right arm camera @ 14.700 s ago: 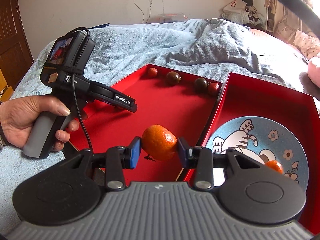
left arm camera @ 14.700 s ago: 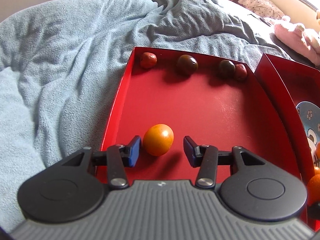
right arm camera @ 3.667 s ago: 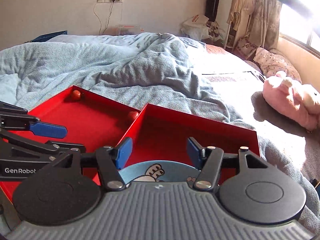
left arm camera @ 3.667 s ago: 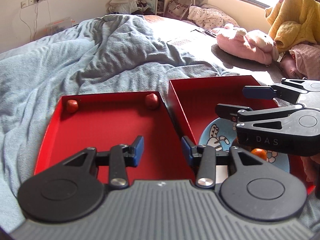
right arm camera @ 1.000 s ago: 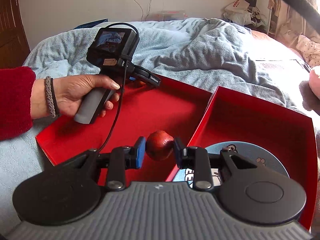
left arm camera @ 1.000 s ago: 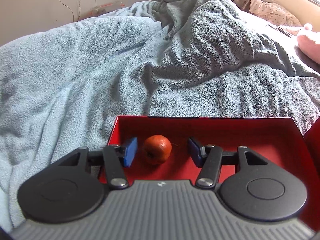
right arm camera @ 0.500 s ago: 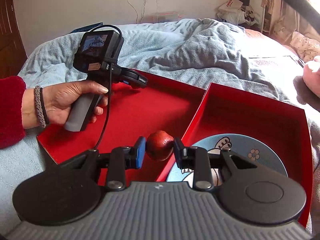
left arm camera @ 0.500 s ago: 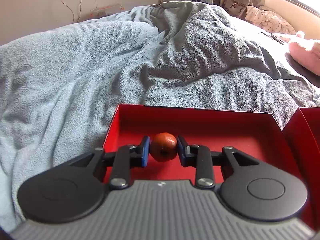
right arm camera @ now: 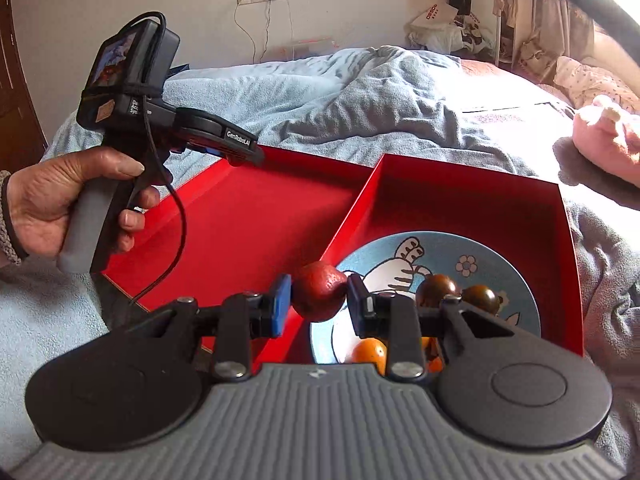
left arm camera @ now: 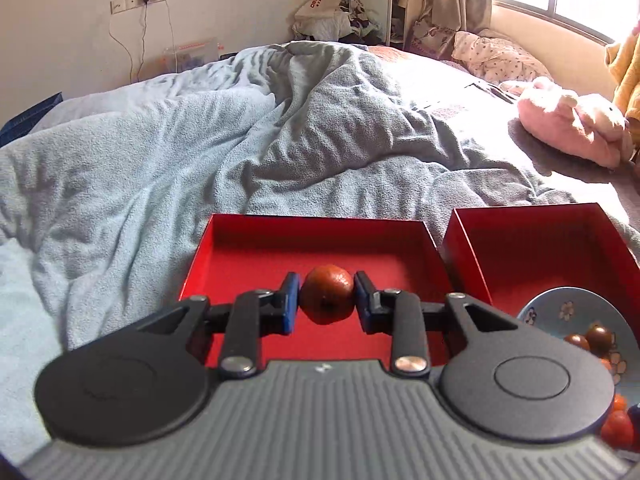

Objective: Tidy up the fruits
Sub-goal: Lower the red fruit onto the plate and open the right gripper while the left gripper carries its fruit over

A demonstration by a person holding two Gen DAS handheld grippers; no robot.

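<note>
1. Left wrist view: my left hand-held gripper (left arm camera: 327, 300) is clamped on a small reddish-brown fruit (left arm camera: 327, 299), lifted above the left red tray (left arm camera: 200, 256). No other fruit shows on the tray floor, so I judge this is the last piece to leave it. The second red tray (left arm camera: 464, 248) sits just beside it on the bed's blue blanket (left arm camera: 160, 168), and the blue patterned plate (left arm camera: 560, 312) inside it already carries dark tomatoes (left arm camera: 599, 335) and orange fruit at the picture's lower right edge.

2. Right wrist view: my right hand-held gripper (right arm camera: 318, 298) pinches another reddish fruit (right arm camera: 319, 291), hanging over the near rim of the cartoon plate (right arm camera: 516, 280), not yet released. On that plate lie two dark tomatoes (right arm camera: 436, 289) and at least one small orange (right arm camera: 370, 354), partly hidden behind my fingers. The left tray (right arm camera: 240, 232) looks empty from here too.

3. My judgement: nearly finished; what remains is setting down both held fruits on the plate.
</note>
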